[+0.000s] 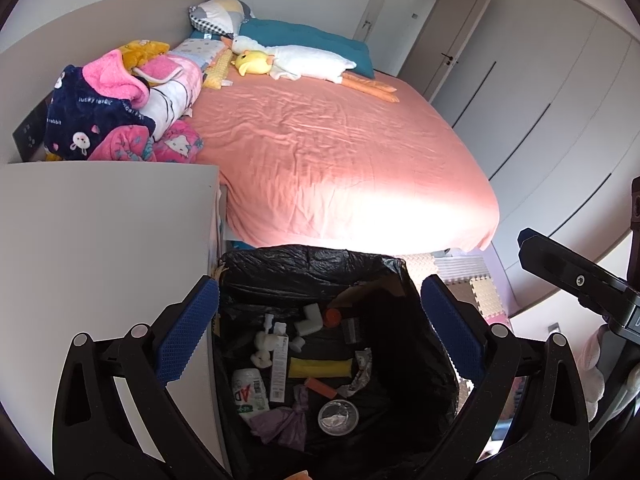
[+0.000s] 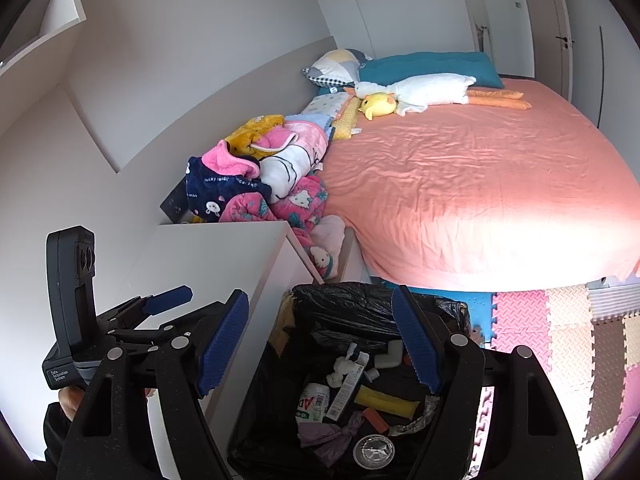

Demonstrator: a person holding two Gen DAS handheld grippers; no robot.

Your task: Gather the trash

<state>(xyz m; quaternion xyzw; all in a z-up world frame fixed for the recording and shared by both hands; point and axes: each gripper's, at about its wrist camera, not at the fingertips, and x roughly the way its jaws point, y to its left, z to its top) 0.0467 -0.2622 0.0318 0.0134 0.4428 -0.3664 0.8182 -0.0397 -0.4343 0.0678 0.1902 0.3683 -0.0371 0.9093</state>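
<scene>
A bin lined with a black bag [image 1: 304,264] stands on the floor at the foot of the bed, right below both grippers. Inside lie a white bottle with red letters [image 1: 250,394], a white tube [image 1: 280,364], a yellow strip [image 1: 320,367], an orange piece [image 1: 320,387], a purple bag [image 1: 286,420], a clear round lid [image 1: 338,417] and crumpled foil [image 1: 360,372]. My left gripper [image 1: 320,328] hangs open over the bin with nothing between its blue pads. My right gripper [image 2: 320,344] is open too, empty, above the same bin [image 2: 360,300]. The bottle [image 2: 314,402] and lid [image 2: 374,449] show there as well.
A white cabinet top [image 1: 100,240] touches the bin's left side. Behind it is a bed with a pink sheet [image 1: 340,152], piled clothes [image 1: 120,112] and a plush goose [image 1: 304,60]. Coloured foam mats [image 2: 560,340] cover the floor to the right. Wardrobe doors [image 1: 540,100] line the right wall.
</scene>
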